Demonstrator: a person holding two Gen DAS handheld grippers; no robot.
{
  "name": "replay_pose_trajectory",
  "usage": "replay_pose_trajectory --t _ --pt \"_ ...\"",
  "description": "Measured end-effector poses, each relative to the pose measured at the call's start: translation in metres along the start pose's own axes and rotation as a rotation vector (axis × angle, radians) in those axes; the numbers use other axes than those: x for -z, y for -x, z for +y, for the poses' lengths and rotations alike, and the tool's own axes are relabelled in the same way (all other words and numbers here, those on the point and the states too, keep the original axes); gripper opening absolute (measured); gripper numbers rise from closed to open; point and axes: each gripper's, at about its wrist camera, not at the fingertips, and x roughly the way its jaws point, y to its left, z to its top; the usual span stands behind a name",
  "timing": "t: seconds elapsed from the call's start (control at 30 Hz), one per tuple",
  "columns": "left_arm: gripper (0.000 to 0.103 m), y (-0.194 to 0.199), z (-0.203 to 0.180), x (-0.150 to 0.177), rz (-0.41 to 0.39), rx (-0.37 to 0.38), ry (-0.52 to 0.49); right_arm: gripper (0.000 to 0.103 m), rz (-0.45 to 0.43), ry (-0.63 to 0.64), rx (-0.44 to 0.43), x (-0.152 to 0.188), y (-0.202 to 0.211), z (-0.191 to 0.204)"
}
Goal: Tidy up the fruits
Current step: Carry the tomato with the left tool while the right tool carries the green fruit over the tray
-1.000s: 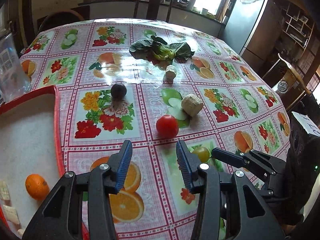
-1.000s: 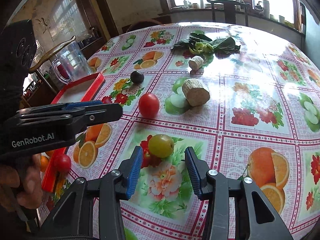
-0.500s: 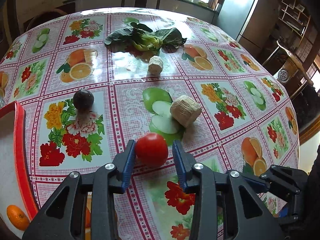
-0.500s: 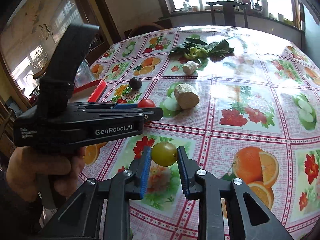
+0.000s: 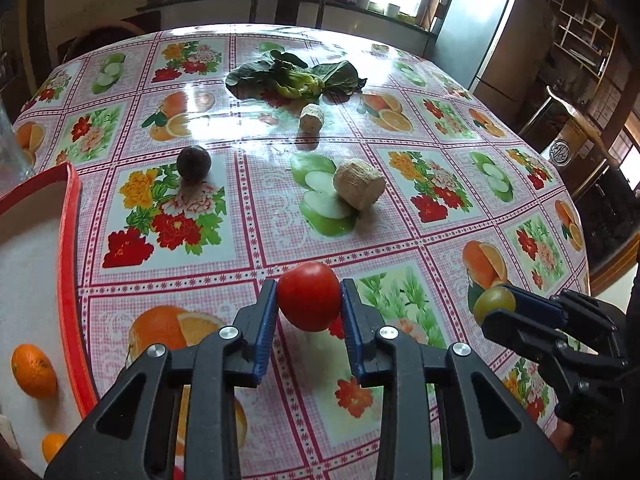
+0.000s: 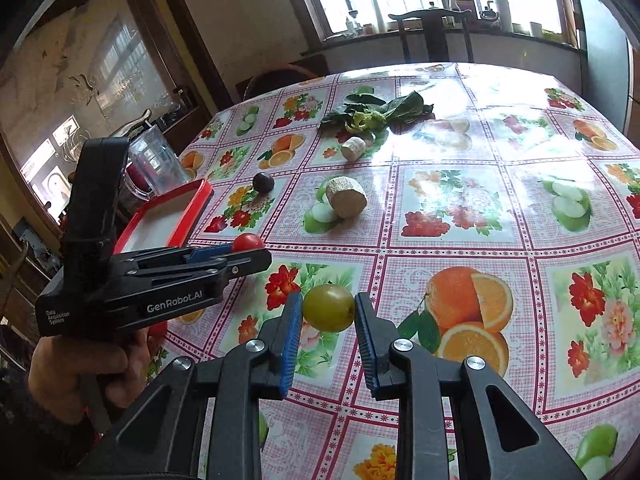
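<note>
now the left tongs, their jaws just closing, clamp the red tomato; the right tongs grip the green fruit. both fruits hang over the worktop. the red tray lies off to the left, nearer the left tongs.

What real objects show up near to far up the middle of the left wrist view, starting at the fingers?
Red tomato held between the left gripper fingers → large beige root chunk → small beige root chunk → leafy greens → dark chair beyond the table.
</note>
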Motion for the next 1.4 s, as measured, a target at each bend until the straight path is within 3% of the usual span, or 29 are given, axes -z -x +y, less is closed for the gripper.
replay_pose_trajectory --t 0.67,1.4 --pt "0.028 0.08 0.028 0.055 -0.098 -0.054 0.061 0.027 -0.021 0.083 -0.059 0.009 0.017 0.061" --pt "0.028 0.118 0.063 0.072 -0.159 -0.106 0.097 0.027 0.0 0.162 -0.093 0.013 0.01 0.107"
